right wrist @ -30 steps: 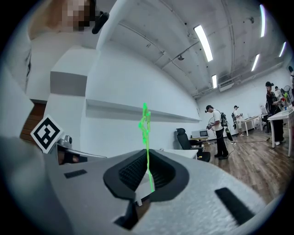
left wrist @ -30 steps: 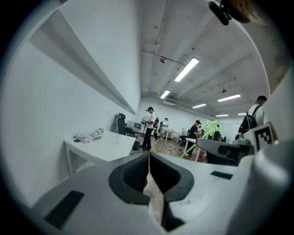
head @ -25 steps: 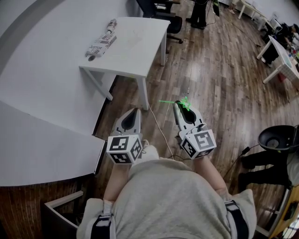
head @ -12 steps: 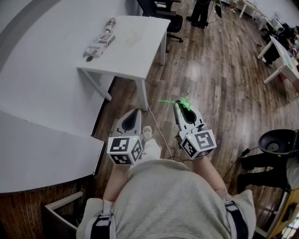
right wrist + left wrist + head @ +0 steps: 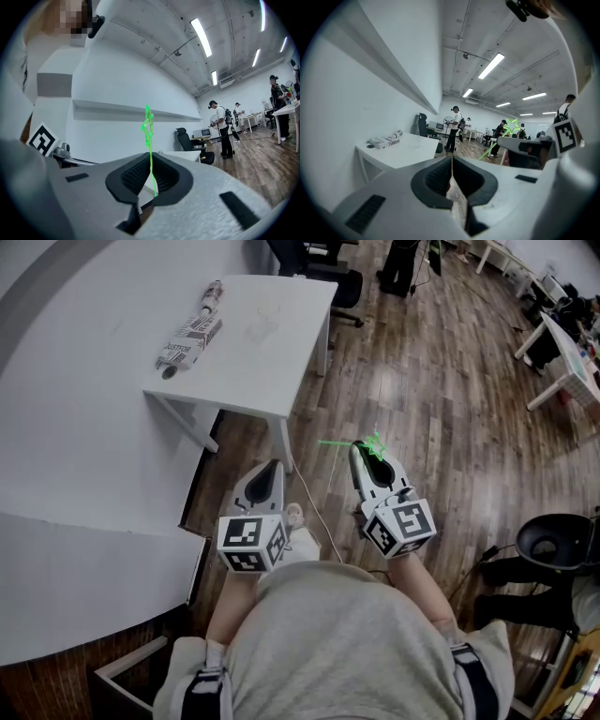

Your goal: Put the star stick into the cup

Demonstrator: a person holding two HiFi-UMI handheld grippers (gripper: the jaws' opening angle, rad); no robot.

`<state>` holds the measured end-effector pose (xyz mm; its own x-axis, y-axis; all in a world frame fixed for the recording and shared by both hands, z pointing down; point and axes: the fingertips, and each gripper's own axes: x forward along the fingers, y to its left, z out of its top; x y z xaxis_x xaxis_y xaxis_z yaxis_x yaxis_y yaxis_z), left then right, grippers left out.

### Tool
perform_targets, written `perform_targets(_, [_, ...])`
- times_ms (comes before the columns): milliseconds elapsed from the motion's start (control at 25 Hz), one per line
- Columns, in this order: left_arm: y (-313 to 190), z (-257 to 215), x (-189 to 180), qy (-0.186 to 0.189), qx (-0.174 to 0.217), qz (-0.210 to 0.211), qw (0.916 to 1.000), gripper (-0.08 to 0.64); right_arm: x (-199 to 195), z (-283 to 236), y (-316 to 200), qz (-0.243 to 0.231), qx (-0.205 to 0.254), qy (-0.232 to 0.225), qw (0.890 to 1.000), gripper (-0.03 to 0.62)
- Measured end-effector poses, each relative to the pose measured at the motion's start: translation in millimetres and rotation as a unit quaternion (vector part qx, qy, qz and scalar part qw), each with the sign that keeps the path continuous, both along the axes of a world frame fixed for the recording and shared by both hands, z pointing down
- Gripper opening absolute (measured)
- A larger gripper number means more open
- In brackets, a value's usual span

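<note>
My right gripper [image 5: 362, 452] pinches the star stick [image 5: 373, 446] near its star, shaft apparently lying crosswise, pointing toward the table [image 5: 272, 329]; left gripper [image 5: 273, 464] clenched, empty.

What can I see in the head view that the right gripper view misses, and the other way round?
Only the head view shows the person's grey-clad torso from above and the square-marker cube on the back of the right gripper. Only the right gripper view shows the ceiling strip lights and the long white wall shelf. Both show that gripper's fingers closed on the thin green star-topped stick, plus the wooden plank floor.
</note>
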<state>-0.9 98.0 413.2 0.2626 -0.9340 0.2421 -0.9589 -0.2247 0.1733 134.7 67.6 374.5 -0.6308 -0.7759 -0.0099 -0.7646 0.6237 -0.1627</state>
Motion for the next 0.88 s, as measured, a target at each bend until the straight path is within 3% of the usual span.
perform_targets(880, [-212.3,-15.4,-80.5,0.019,0.01,0.038,0.9991,0.009,-82.3,-25.8,-205.0,0.018,0.013,-0.019,1.0,0.011])
